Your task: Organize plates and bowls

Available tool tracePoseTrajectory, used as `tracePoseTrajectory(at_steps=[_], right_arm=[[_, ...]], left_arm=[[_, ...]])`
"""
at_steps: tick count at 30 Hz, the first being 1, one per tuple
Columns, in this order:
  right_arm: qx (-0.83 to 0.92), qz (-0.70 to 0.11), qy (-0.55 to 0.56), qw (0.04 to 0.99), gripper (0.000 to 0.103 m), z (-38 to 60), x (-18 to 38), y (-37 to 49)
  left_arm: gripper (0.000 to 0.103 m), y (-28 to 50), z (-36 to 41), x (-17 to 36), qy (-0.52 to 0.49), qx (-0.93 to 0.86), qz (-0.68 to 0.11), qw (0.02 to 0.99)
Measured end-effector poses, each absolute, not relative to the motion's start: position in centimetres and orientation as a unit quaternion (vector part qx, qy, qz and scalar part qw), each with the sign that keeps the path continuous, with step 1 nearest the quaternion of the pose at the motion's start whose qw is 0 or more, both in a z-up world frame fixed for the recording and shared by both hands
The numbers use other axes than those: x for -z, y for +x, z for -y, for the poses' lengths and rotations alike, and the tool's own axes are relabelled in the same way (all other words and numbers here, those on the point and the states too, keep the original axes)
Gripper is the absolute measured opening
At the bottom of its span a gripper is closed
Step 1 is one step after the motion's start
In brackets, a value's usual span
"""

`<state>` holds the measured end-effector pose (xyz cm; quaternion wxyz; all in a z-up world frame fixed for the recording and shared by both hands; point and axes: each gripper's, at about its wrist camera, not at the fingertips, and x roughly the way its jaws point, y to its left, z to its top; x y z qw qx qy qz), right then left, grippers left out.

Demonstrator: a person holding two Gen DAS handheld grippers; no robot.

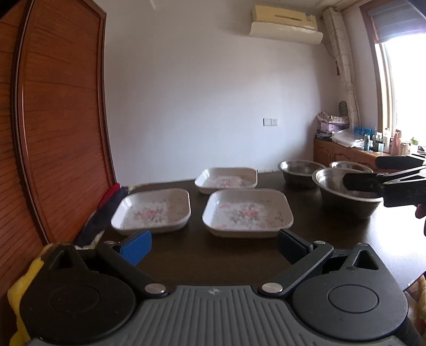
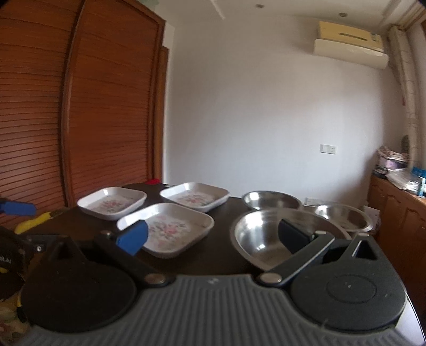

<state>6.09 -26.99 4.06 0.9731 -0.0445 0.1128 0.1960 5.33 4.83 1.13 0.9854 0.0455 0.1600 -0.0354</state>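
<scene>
Left claw [image 1: 214,244]: black arms, silver pivots, blue pads, grey ribbed base.

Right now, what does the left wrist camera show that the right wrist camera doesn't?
Only the left wrist view shows the bright window, the bottles on the sideboard, and the right claw poised over the nearest steel bowl, apart from it as far as I can tell. Only the right wrist view shows ceiling spotlights and the left claw's blue pad at its left edge. Both show three floral square plates, three steel bowls, the dark table, the louvred wardrobe and the air conditioner.
</scene>
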Motion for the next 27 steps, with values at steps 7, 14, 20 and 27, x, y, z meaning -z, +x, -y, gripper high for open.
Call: tracePoseTrajectory(at_steps=[7,14,20,27], right_arm=[[-0.230,-0.143,-0.047,0.961,0.084,25.2,-5.1,8.8],[-0.252,-0.181,-0.053,0.949,0.062,23.6,-5.3,11.3],[-0.265,-0.216,-0.053,0.938,0.051,22.9,-5.1,14.0],[-0.283,-0.235,-0.082,0.926,0.051,21.5,-5.7,16.6]], left_arm=[[0.103,7.3,-5.7,-2.4,0.056,0.038,-0.149,0.986],[0.102,9.8,-6.5,-3.2,0.062,0.049,-0.155,0.985],[0.100,11.9,-7.0,-3.2,0.051,0.058,-0.172,0.982],[0.092,14.8,-7.9,-2.7,0.046,0.069,-0.202,0.976]])
